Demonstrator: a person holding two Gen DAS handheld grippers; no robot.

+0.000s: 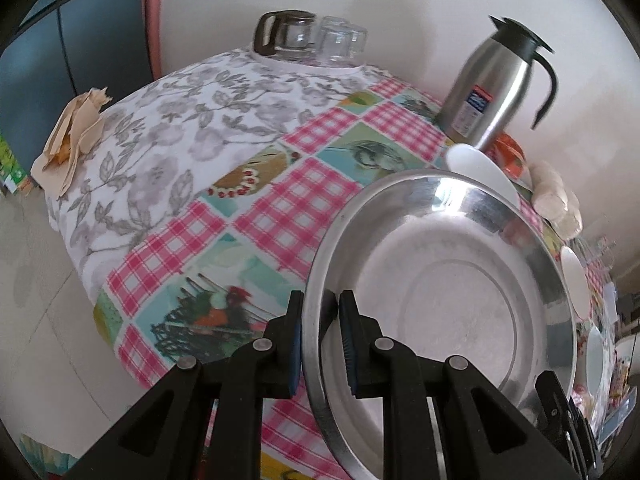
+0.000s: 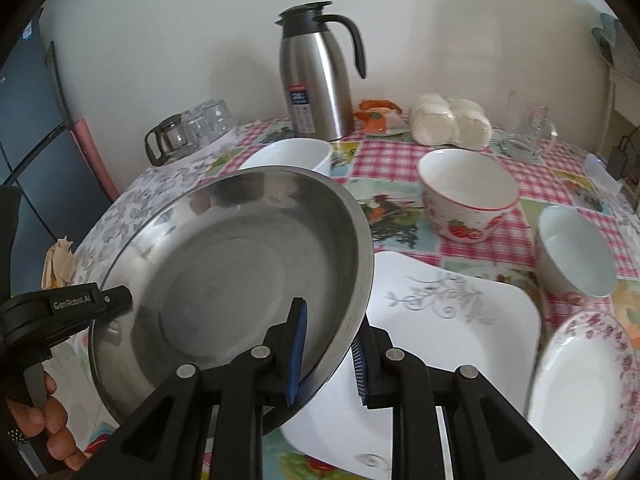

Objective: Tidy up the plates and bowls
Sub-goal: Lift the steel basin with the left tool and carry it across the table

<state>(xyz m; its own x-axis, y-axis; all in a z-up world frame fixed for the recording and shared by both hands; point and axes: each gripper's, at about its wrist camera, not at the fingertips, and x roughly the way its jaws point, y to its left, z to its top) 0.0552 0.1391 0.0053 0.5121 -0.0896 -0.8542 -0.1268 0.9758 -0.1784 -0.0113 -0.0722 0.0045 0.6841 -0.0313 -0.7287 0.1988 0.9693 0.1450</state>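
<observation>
A large steel basin [image 1: 448,280] is held tilted above the table by both grippers. My left gripper [image 1: 322,344] is shut on its left rim. My right gripper [image 2: 328,352] is shut on its right rim, the basin [image 2: 224,288] filling the left of that view. The left gripper [image 2: 68,312] also shows at the basin's far rim. Under the basin lies a white square plate [image 2: 452,320] with a grey floral print. A strawberry bowl [image 2: 468,196], a plain white bowl [image 2: 576,256], a white dish [image 2: 288,156] and a pink-flowered plate [image 2: 588,392] stand around it.
A steel thermos jug [image 2: 316,84] stands at the back of the checked tablecloth [image 1: 280,208]. A glass coffee pot [image 1: 286,34] and upturned glasses [image 1: 340,40] sit at the far corner. Crumpled paper [image 1: 72,140] lies at the table's left edge. White rolls [image 2: 452,120] and glasses [image 2: 528,128] stand back right.
</observation>
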